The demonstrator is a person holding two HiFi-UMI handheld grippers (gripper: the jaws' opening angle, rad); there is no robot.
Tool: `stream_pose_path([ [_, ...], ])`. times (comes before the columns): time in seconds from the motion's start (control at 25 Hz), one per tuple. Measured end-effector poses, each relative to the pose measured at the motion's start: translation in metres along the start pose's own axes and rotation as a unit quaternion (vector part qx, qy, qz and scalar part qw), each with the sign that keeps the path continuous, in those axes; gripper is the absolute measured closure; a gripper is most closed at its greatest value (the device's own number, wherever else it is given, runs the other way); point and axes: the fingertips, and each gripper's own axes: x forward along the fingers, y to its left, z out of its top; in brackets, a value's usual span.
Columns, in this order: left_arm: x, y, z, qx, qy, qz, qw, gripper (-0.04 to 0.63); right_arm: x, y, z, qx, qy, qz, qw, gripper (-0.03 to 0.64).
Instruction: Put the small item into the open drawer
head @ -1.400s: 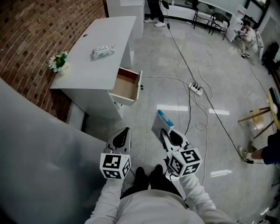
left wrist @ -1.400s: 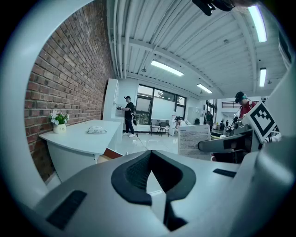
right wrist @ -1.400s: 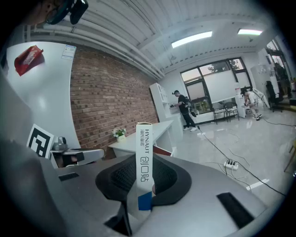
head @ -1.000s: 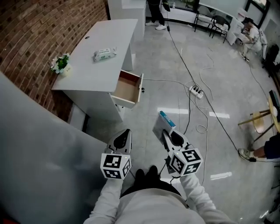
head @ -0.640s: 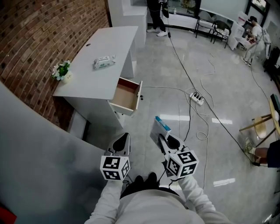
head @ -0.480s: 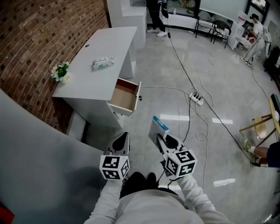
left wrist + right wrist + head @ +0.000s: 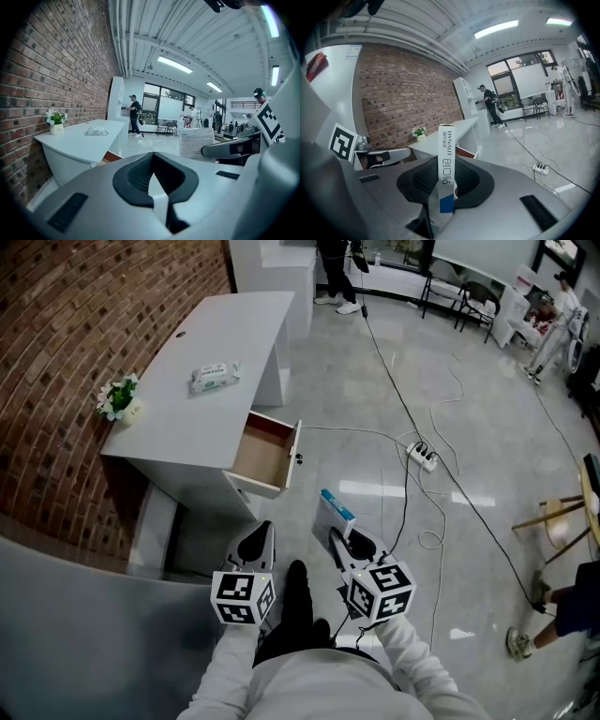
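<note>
A grey desk (image 7: 202,381) stands against the brick wall, and its wooden drawer (image 7: 264,454) is pulled open toward the floor. My right gripper (image 7: 330,536) is shut on a small white box with a blue end (image 7: 334,512), held upright above the floor, to the right of the drawer and nearer to me. In the right gripper view the box (image 7: 446,140) stands clamped between the pads of the right gripper (image 7: 446,161). My left gripper (image 7: 265,527) hangs beside it, shut and empty. In the left gripper view its tips (image 7: 153,157) meet, with the desk (image 7: 79,140) ahead.
A tissue pack (image 7: 215,377) and a small flower pot (image 7: 117,397) sit on the desk. A power strip (image 7: 421,457) and long cables (image 7: 441,474) lie on the floor to the right. Chairs and people are at the far end of the room.
The person has stepped forward with one foot. The desk and drawer have drifted slightly left and lower in the head view. Both grippers keep their pose and the box stays clamped.
</note>
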Motion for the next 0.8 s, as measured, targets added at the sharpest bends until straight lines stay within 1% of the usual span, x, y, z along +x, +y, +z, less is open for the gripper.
stream_pose_path([
  [0.16, 0.04, 0.031, 0.009, -0.005, 0.003, 0.003, 1.0, 0.578, 0.047, -0.011, 0.016, 0.003, 0.007, 0.002, 1.0, 0.512],
  [0.36, 0.092, 0.068, 0.02, 0.01, 0.014, -0.001, 0.9998, 0.578, 0.107, -0.024, 0.034, 0.011, 0.018, 0.001, 1.0, 0.512],
  [0.48, 0.118, 0.091, 0.026, 0.01, 0.019, 0.001, 0.9998, 0.578, 0.137, -0.03, 0.039, 0.016, 0.028, -0.001, 0.999, 0.512],
  [0.64, 0.141, 0.113, 0.028, 0.005, 0.028, 0.0, 0.9996, 0.578, 0.169, -0.038, 0.041, 0.023, 0.042, -0.008, 0.999, 0.512],
  [0.8, 0.157, 0.13, 0.03, -0.005, 0.027, 0.003, 0.9996, 0.578, 0.193, -0.046, 0.047, 0.024, 0.048, -0.015, 0.998, 0.512],
])
